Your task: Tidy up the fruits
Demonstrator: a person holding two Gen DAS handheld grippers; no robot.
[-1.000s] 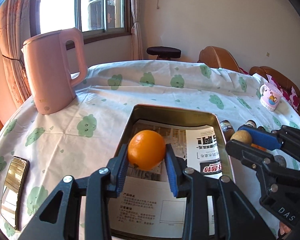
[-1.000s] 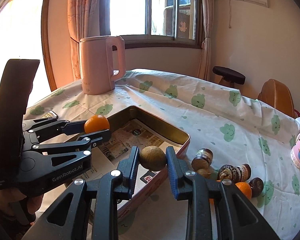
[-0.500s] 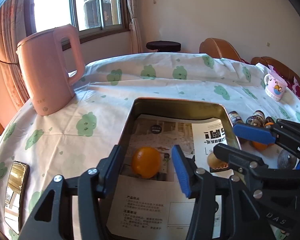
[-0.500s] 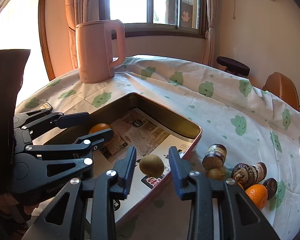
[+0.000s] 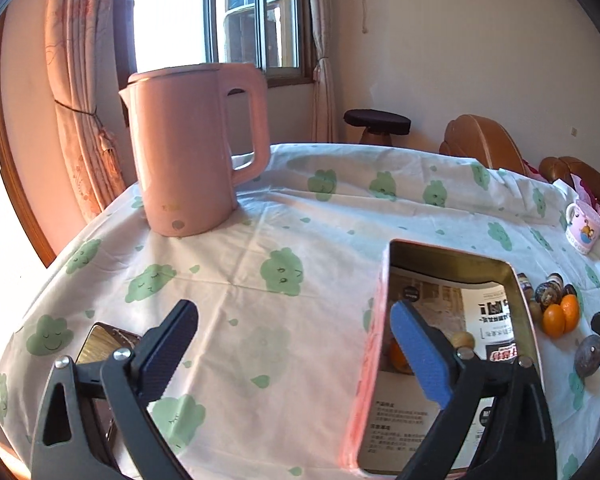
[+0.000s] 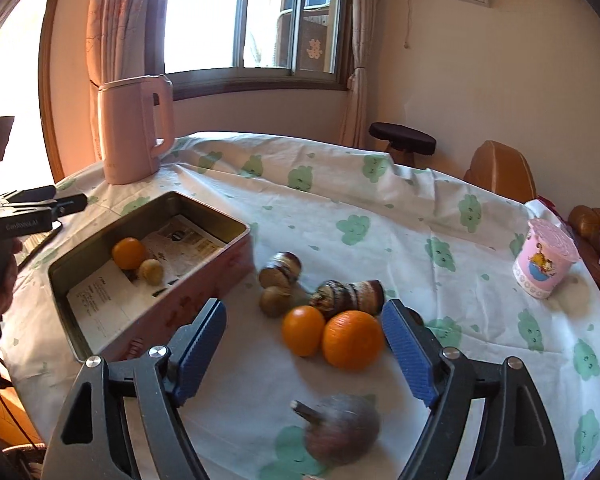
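A pink metal tin (image 6: 204, 276) lined with printed paper holds an orange (image 6: 129, 253) and a brown kiwi (image 6: 151, 271). The tin also shows in the left wrist view (image 5: 516, 280). On the cloth beside it lie two oranges (image 6: 352, 345), a kiwi (image 6: 274, 300), several dark purple fruits (image 6: 350, 294) and one near purple fruit (image 6: 340, 428). My right gripper (image 6: 304, 352) is open and empty, above the two oranges. My left gripper (image 5: 292, 354) is open and empty, left of the tin.
A pink kettle (image 5: 192, 148) stands at the back left of the round table. A pink mug (image 6: 544, 262) stands at the right. A phone (image 5: 100, 344) lies under my left gripper. Wooden chairs (image 6: 500, 172) and a stool (image 6: 402, 140) stand behind the table.
Both grippers let go of their fruit: the orange and the kiwi now lie in the tin. Both grippers opened wide; the left swung left off the tin, the right moved over the fruit pile.
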